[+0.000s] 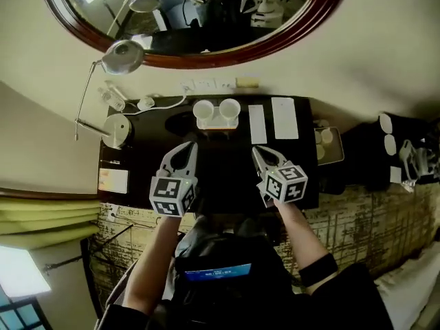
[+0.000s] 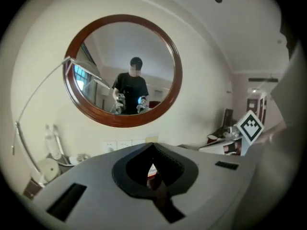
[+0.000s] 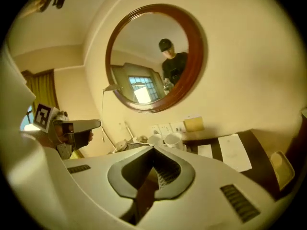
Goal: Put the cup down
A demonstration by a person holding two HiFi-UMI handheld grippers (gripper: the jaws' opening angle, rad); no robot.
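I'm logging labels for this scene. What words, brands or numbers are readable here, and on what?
None can be read.
White sheets on the desk: print too small.
Card at the desk's left end: blurred.
Marker cubes: square patterns only, no words.

Round mirror (image 1: 196, 12) above desk (image 1: 227, 158) w/ lamp (image 1: 122, 56), papers (image 1: 284, 117).

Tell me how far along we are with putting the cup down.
Done, by the look of it: two white cups stand on the tray at the back of the desk. In hand: nothing. The left claw and the right claw are both shut and empty, above the desk. Left: nothing that shows.
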